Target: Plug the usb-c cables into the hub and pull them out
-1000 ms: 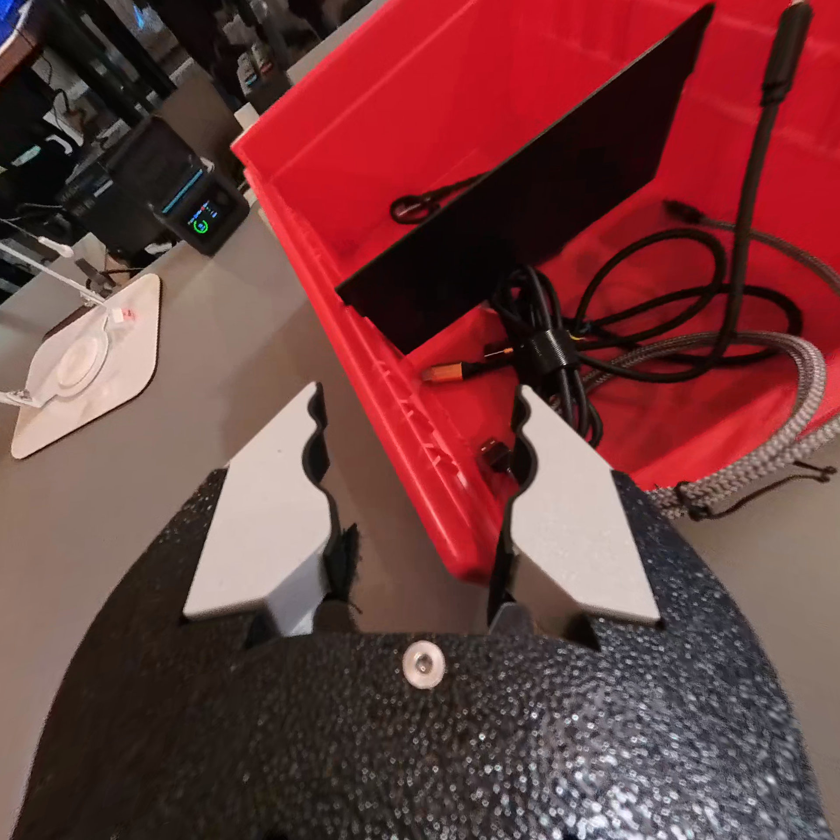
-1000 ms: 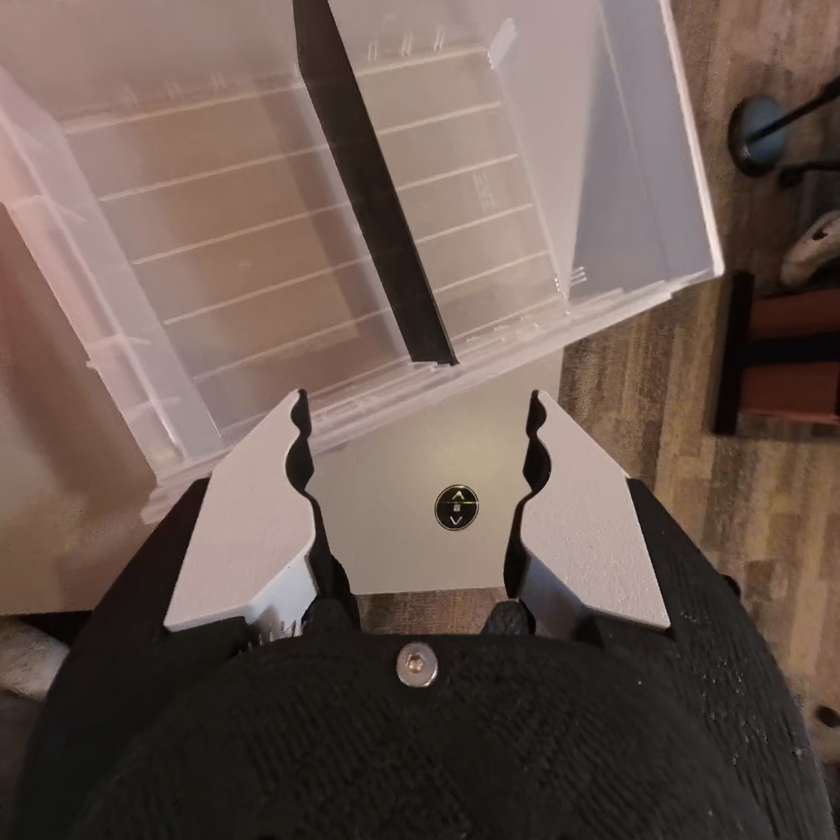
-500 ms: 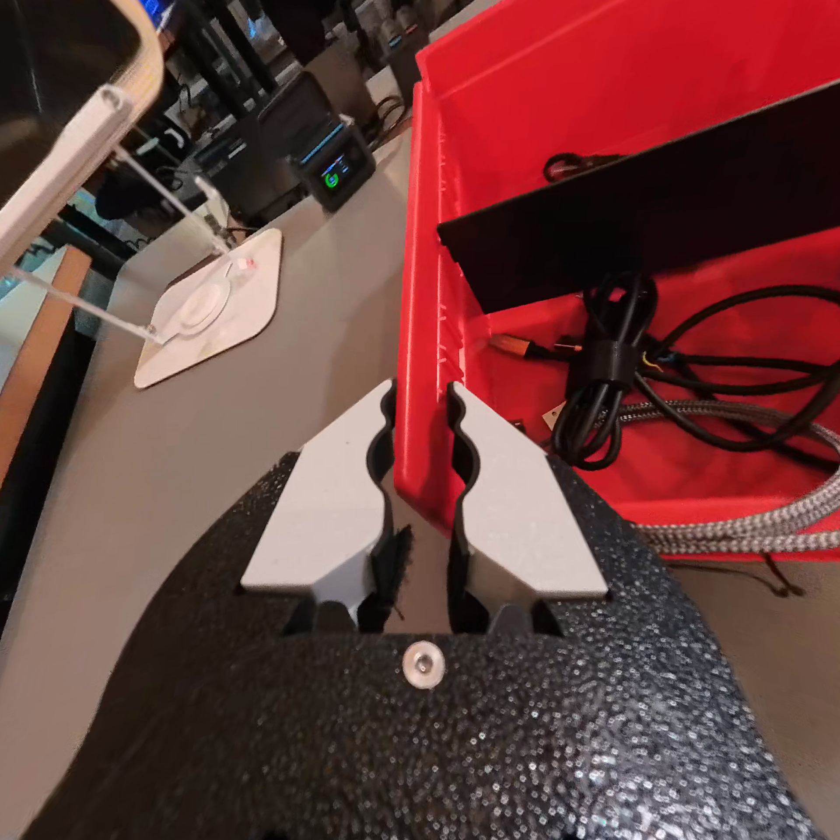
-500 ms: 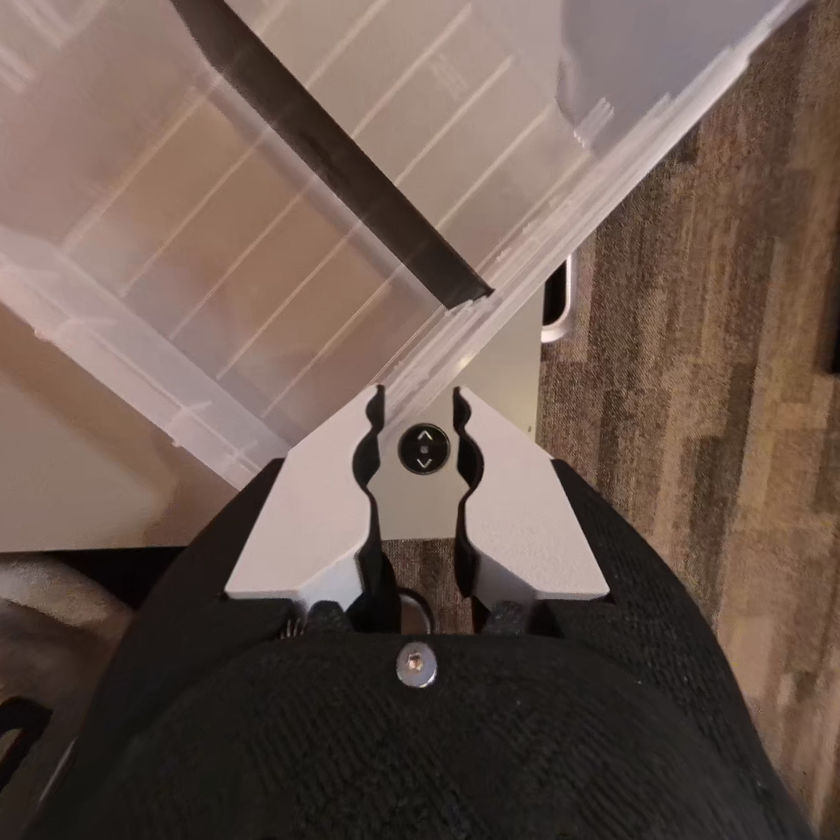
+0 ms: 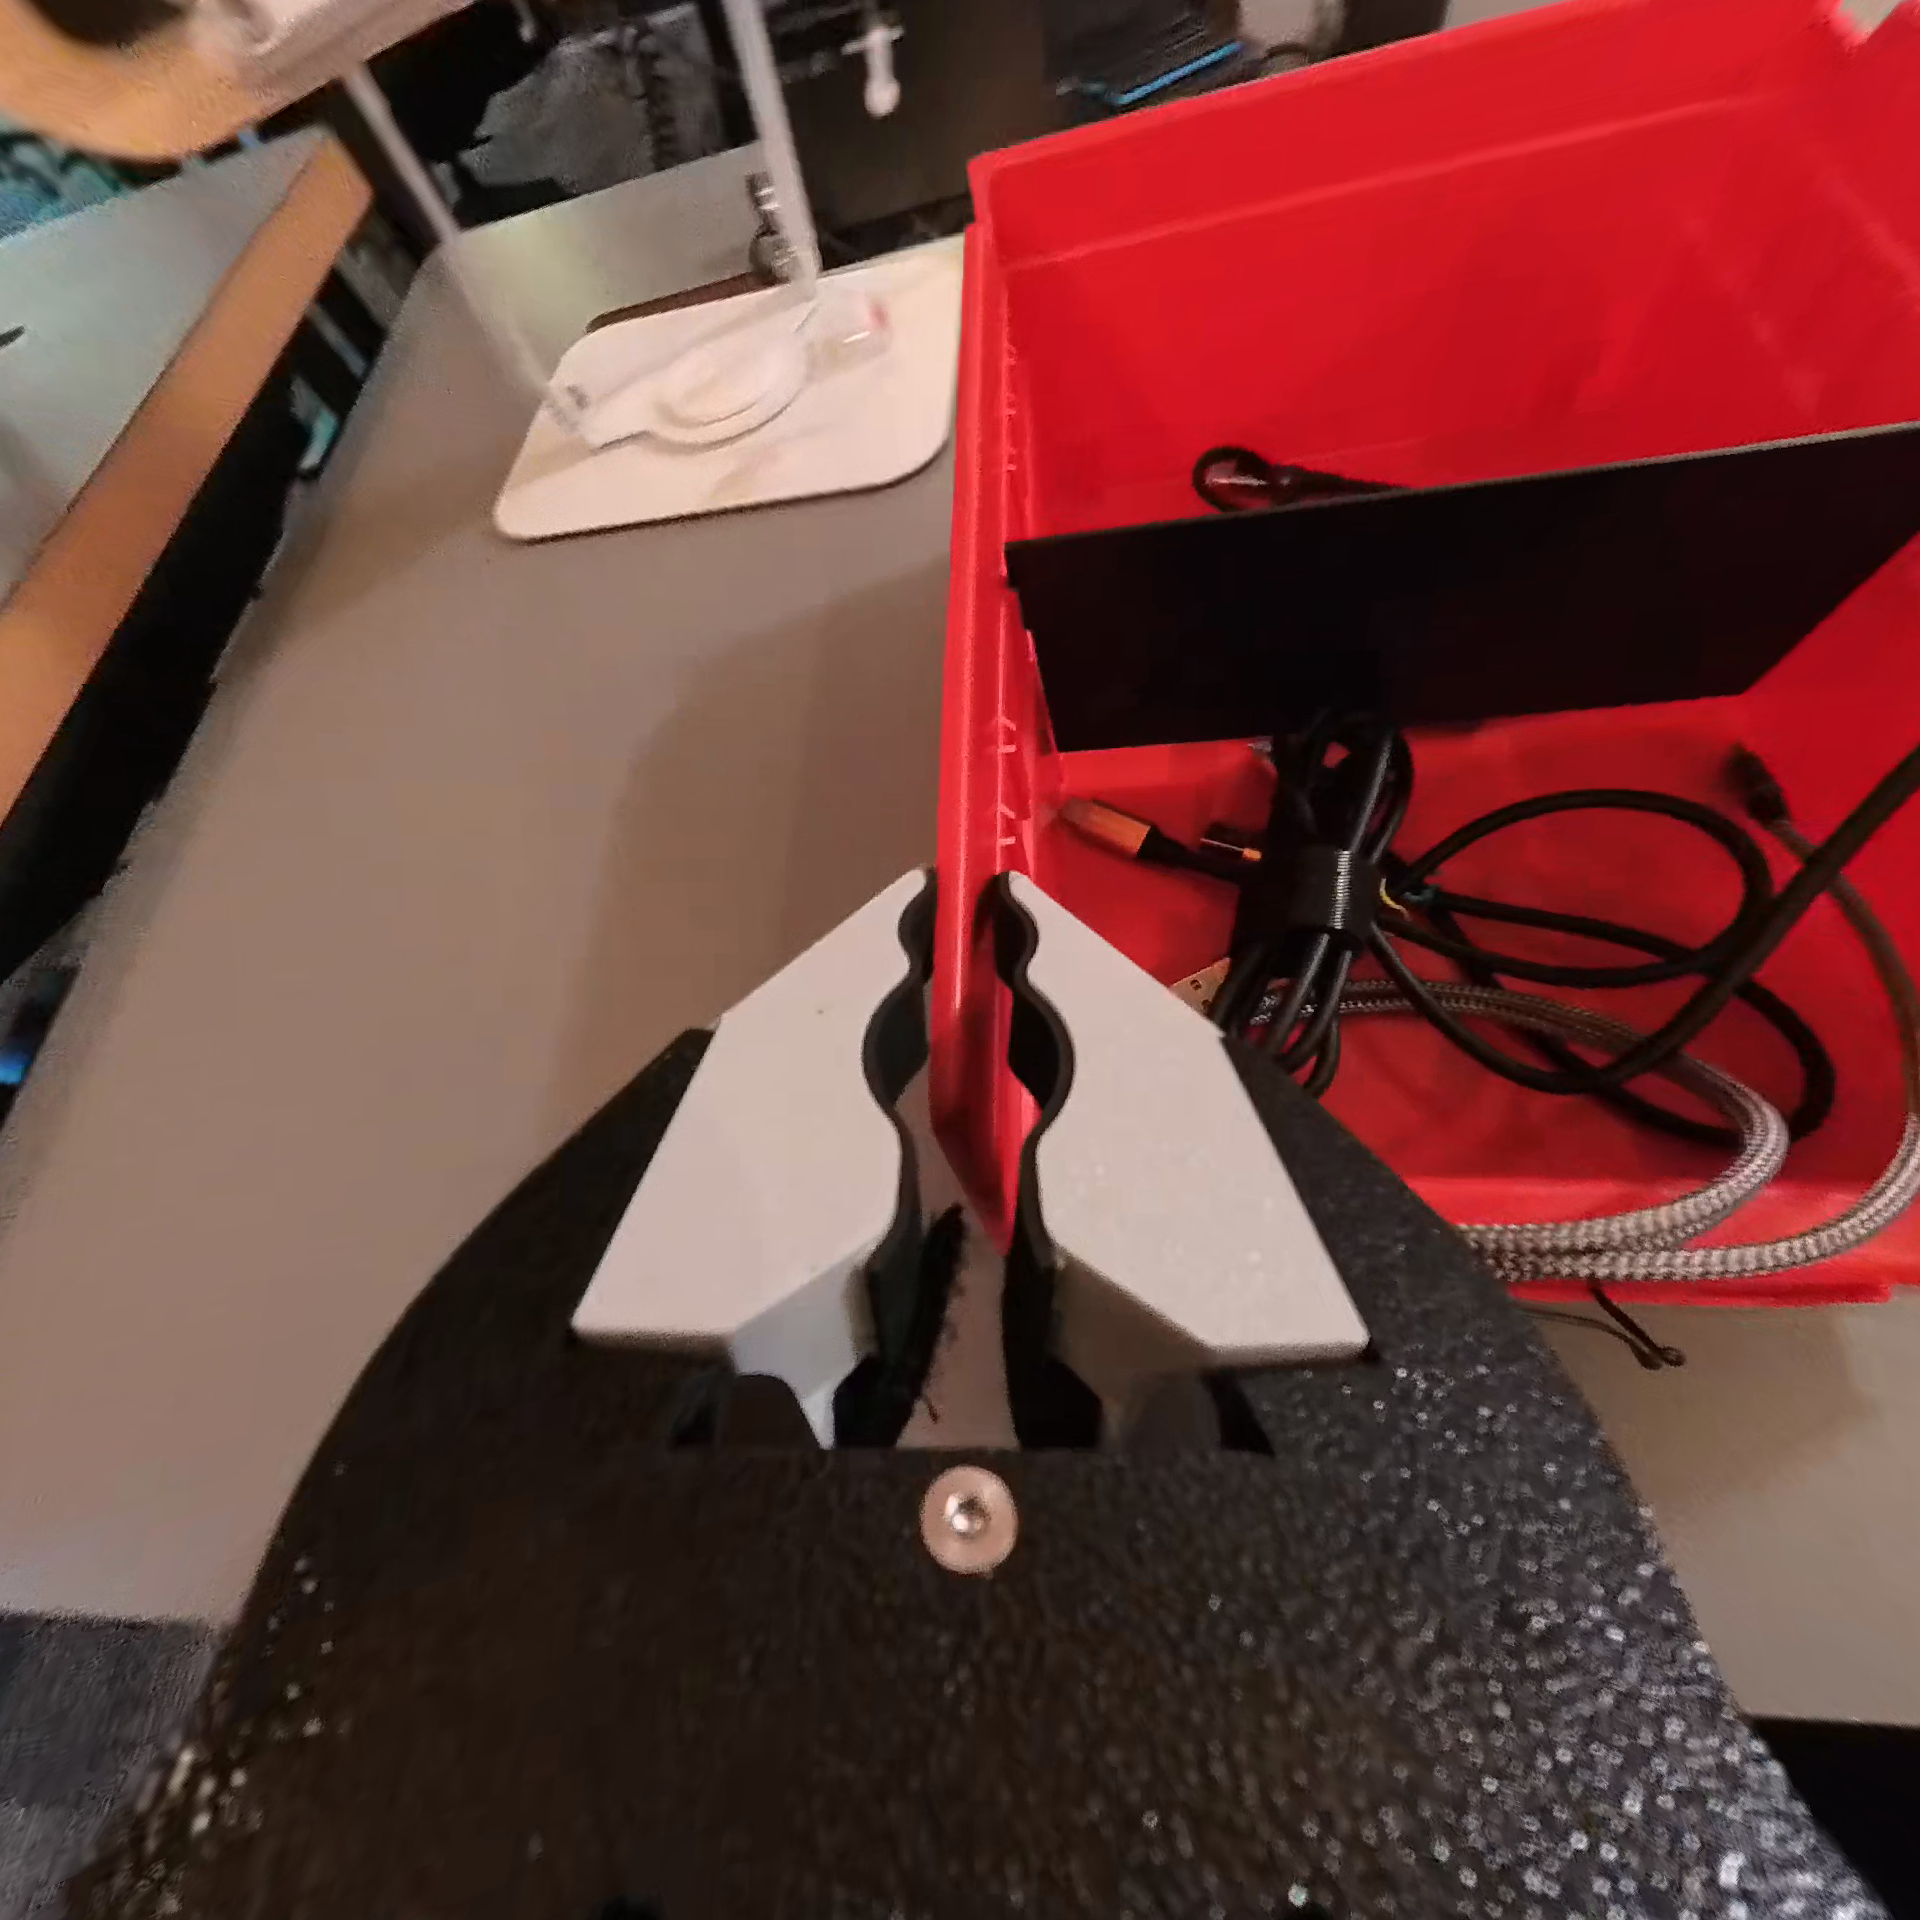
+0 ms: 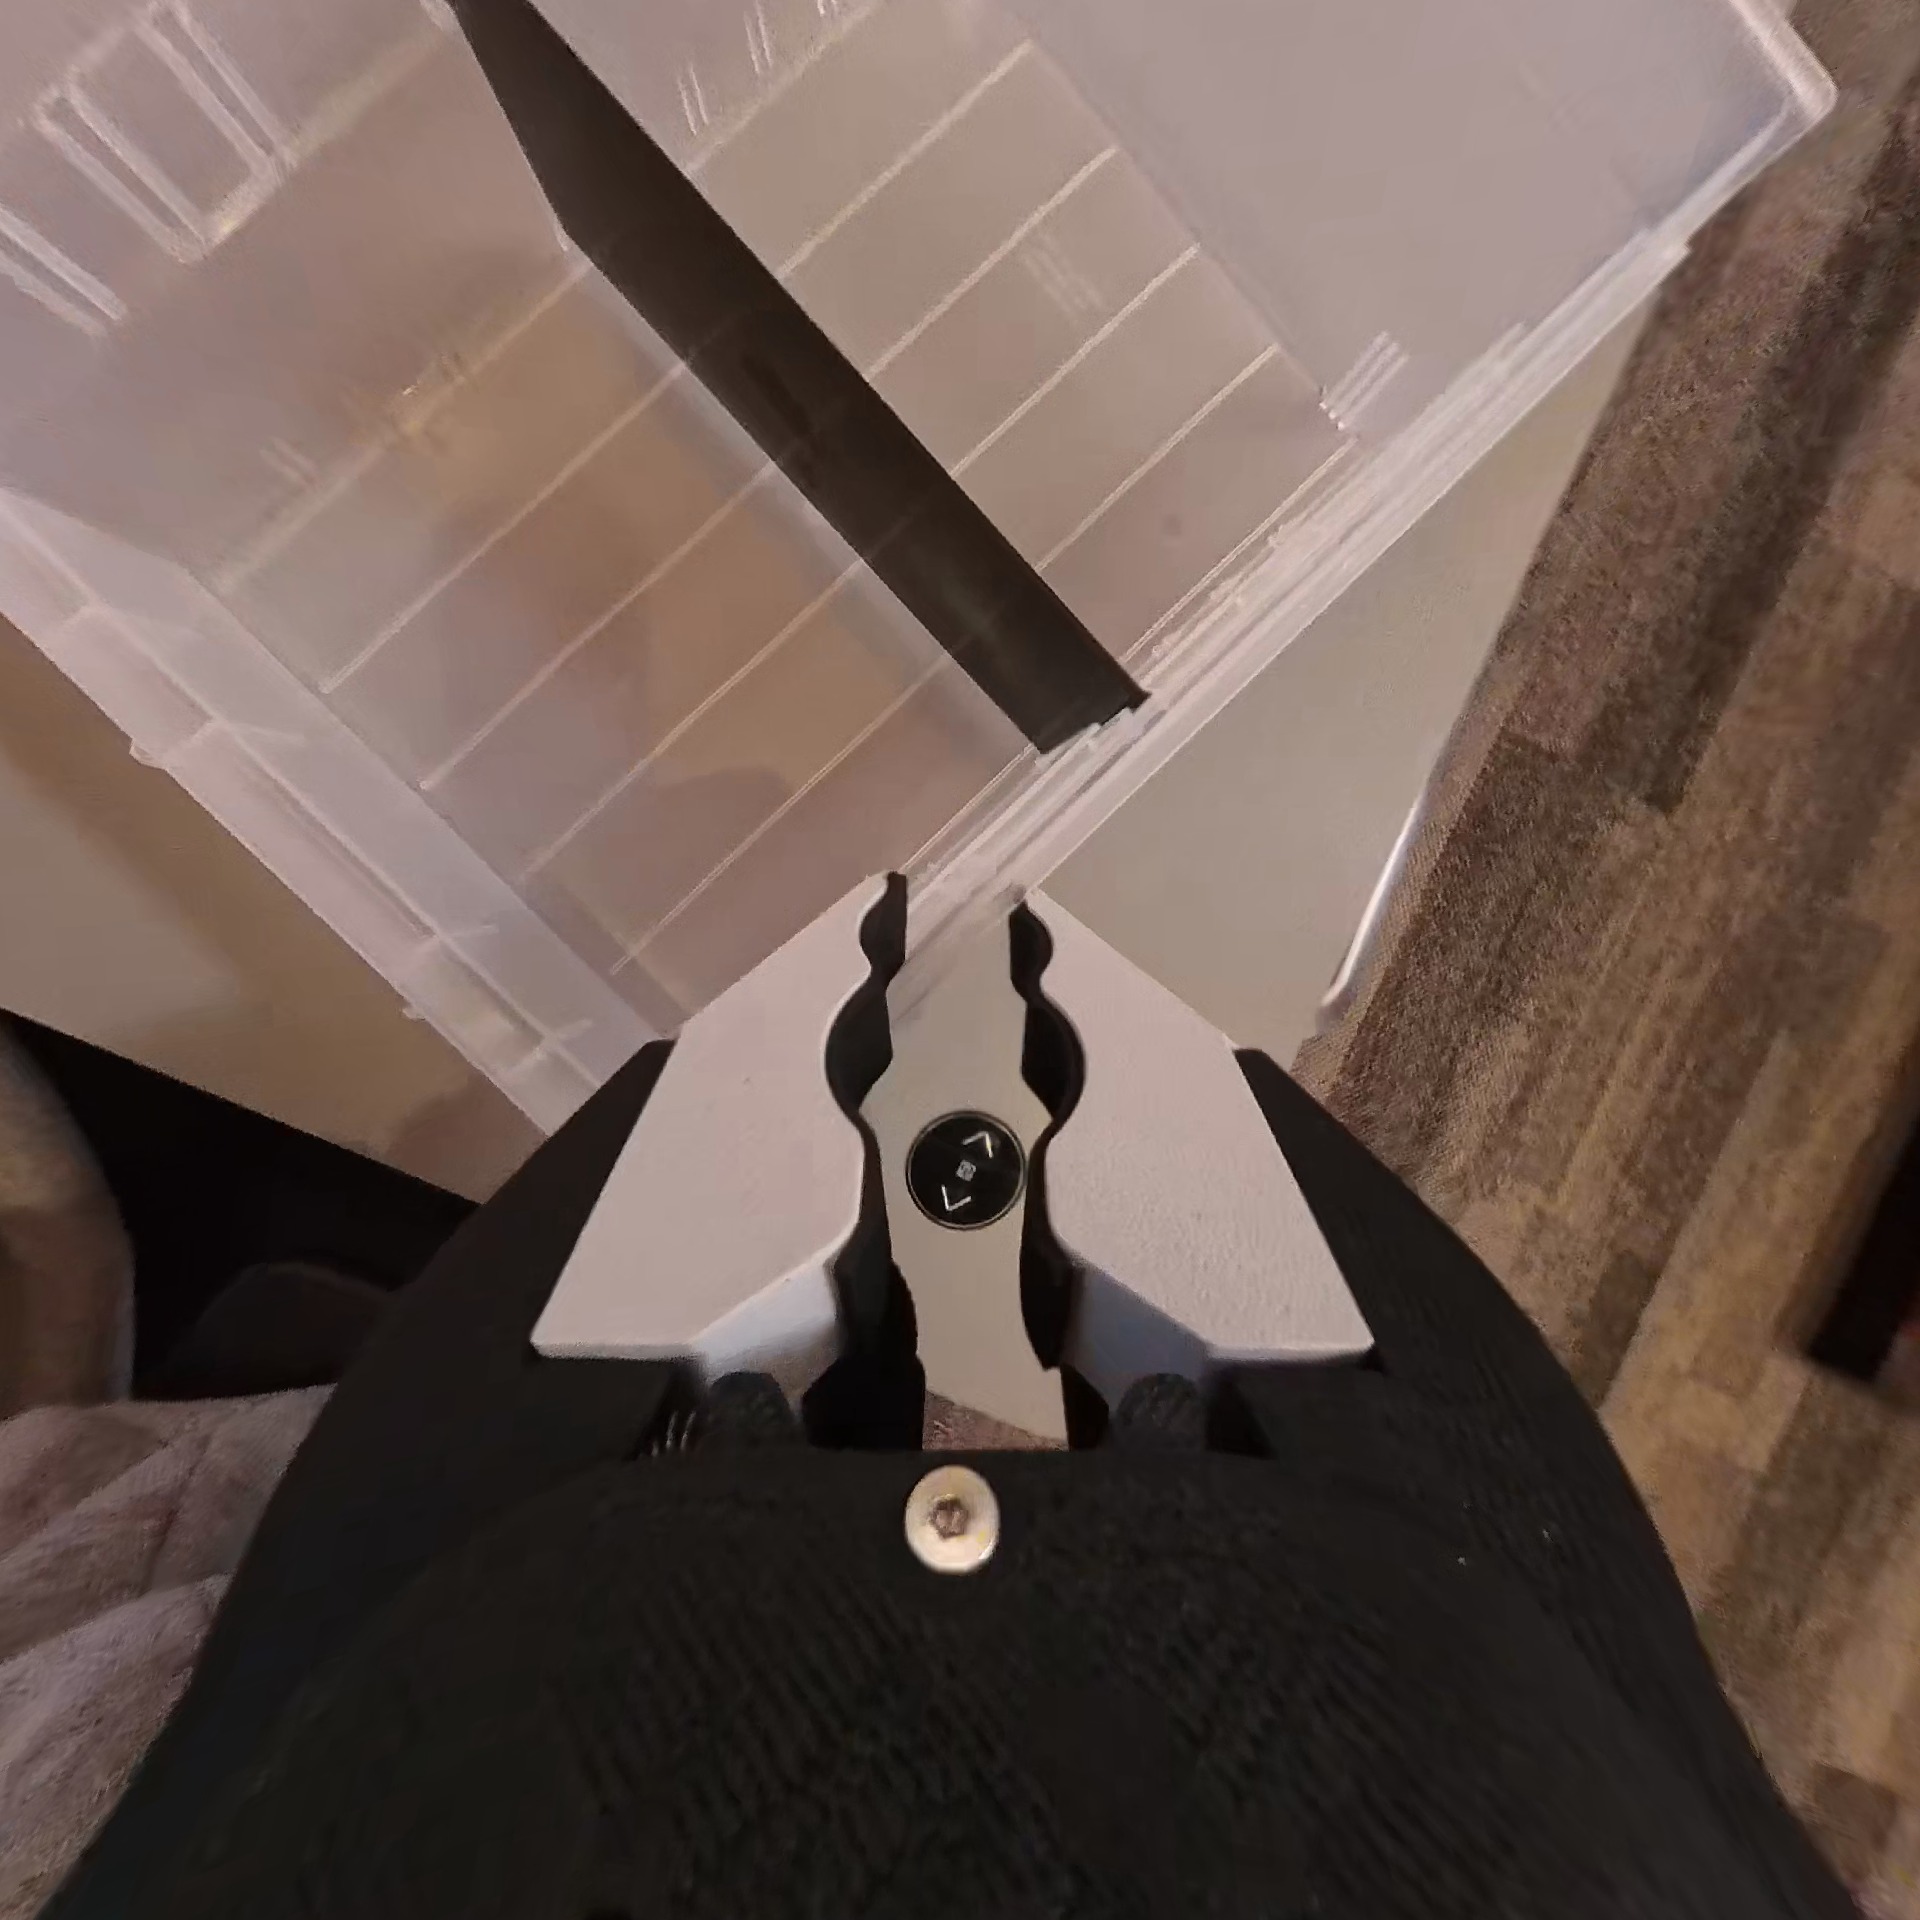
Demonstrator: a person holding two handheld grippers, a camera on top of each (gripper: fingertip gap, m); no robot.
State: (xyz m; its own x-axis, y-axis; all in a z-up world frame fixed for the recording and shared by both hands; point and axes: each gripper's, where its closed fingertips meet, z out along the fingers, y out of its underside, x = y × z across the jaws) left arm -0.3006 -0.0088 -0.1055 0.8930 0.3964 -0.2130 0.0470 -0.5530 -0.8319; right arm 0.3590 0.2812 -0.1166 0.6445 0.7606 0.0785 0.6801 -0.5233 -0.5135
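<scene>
The left gripper point(image 5: 964, 894) clamps the red bin point(image 5: 1455, 343) wall mid-frame; the right gripper point(image 6: 951, 899) pinches the clear bin point(image 6: 1403, 312) rim.

We can read no words or numbers in these pictures. We see only one sign. It is on a small round black button point(image 6: 965, 1171) set in the pale counter point(image 6: 1226, 831), and it shows between the two fingers of the right gripper point(image 6: 951, 904). The button has two thin white arrow heads on it, one pointing up to the right and one pointing down to the left. There is a tiny white mark between the arrows, and it is too small for us to make out. The red bin point(image 5: 1455, 343) has small raised marks along its inner wall, but we cannot read them.
</scene>
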